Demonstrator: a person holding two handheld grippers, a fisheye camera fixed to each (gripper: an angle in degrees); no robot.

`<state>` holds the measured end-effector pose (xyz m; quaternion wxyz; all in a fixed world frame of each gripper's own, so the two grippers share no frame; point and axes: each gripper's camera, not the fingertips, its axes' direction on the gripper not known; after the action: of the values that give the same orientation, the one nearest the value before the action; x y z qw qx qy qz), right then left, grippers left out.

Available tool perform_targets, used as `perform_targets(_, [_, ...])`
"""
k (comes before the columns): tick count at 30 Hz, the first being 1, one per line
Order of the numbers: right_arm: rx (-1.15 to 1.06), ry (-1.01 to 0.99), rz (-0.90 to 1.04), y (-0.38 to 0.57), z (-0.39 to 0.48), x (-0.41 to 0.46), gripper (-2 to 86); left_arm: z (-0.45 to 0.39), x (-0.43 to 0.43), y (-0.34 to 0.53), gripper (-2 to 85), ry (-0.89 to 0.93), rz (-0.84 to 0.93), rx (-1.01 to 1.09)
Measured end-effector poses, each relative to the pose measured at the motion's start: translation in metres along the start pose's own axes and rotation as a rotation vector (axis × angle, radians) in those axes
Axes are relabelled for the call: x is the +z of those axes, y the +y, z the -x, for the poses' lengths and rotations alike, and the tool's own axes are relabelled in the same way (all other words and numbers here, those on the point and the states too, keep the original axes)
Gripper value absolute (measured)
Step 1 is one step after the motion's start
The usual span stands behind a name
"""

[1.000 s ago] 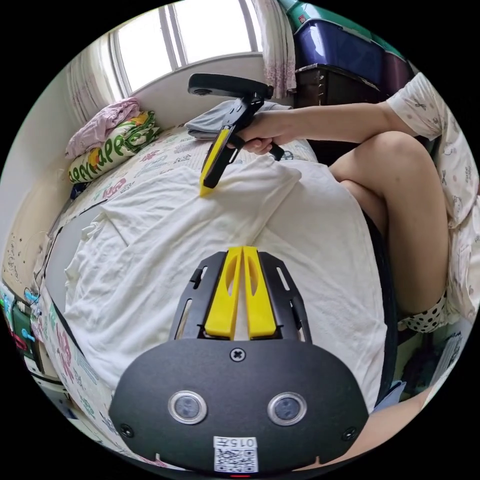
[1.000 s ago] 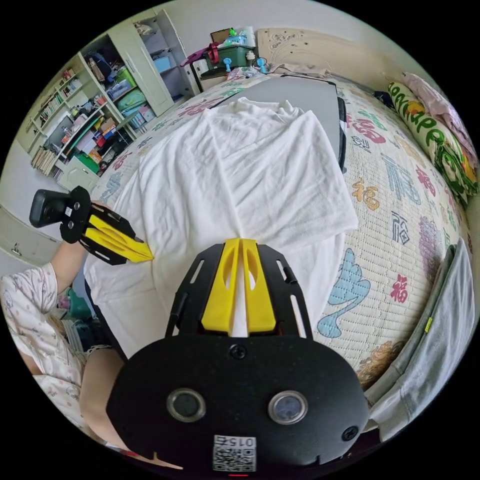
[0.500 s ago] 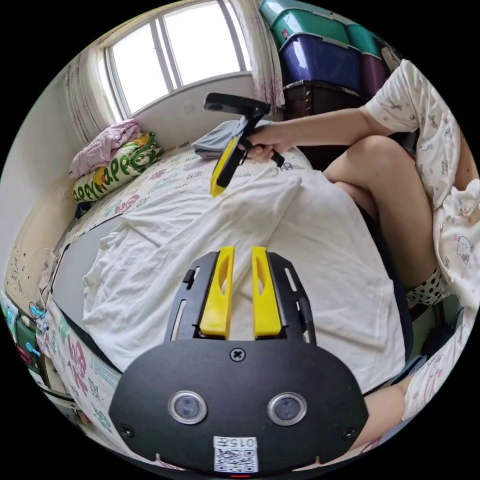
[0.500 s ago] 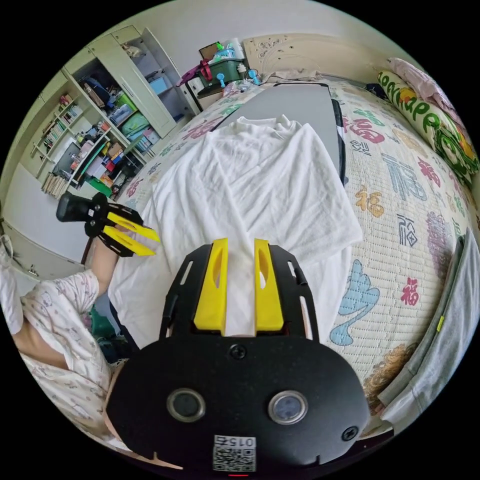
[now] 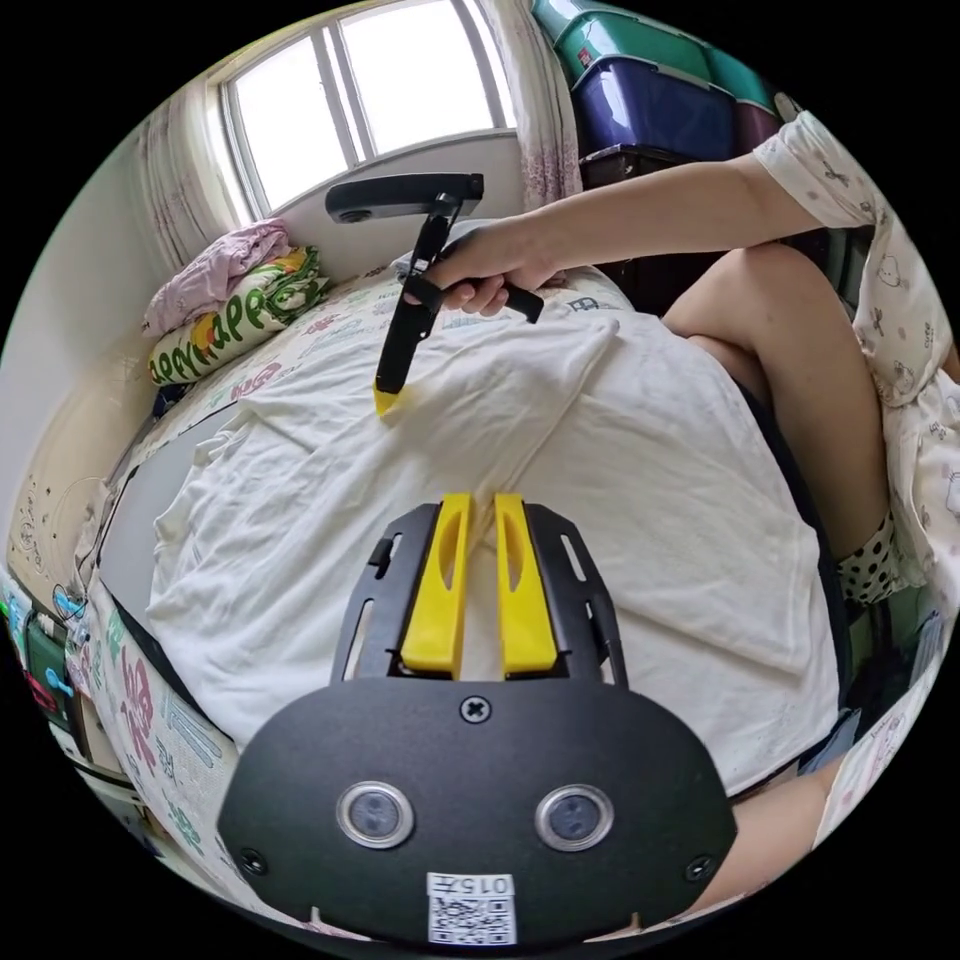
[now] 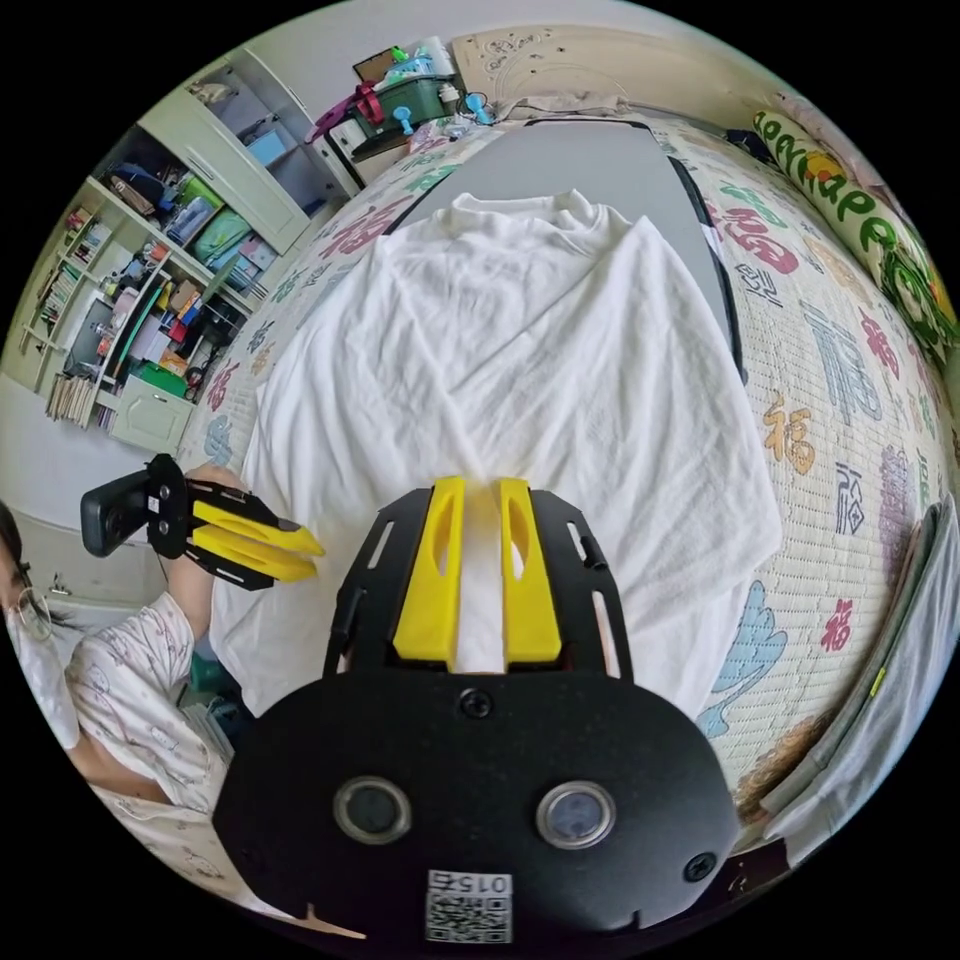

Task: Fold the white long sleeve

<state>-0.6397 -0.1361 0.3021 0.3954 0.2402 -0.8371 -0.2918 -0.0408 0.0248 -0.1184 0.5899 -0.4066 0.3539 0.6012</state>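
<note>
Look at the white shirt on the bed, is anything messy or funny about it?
A little. The white shirt is wrinkled, and its bottom edge droops over the side of the bed. Both grippers, left gripper and right gripper, sit on the cloth. Nothing looks torn or spilled.

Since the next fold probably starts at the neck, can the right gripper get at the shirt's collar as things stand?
Probably yes. The right gripper sits low over the white shirt, and only flat cloth lies between it and the collar; the left gripper is off to one side.
</note>
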Motion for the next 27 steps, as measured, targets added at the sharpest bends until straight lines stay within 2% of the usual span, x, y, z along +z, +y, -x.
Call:
perform_targets(4, [-0.043, 0.068, 0.025, -0.006, 0.004, 0.021, 1.1, -0.005, -0.004, 0.005, 0.3, -0.009, -0.002, 0.03])
perform_targets(12, [-0.064, 0.193, 0.009, -0.017, 0.009, 0.05, 0.6, -0.005, -0.008, 0.007, -0.5, 0.007, -0.002, 0.044])
perform_targets(18, [-0.136, 0.19, 0.015, -0.016, 0.014, 0.043, 6.0, -0.004, -0.023, 0.001, 0.8, -0.016, -0.06, 0.01])
perform_targets(23, [-0.169, 0.098, 0.086, 0.019, -0.01, 0.015, 10.0, -0.025, -0.045, -0.027, 1.3, -0.038, -0.22, -0.015])
perform_targets(27, [-0.092, 0.09, 0.059, 0.052, -0.036, -0.002, 10.8, -0.037, -0.026, -0.052, 1.3, -0.039, -0.16, 0.018])
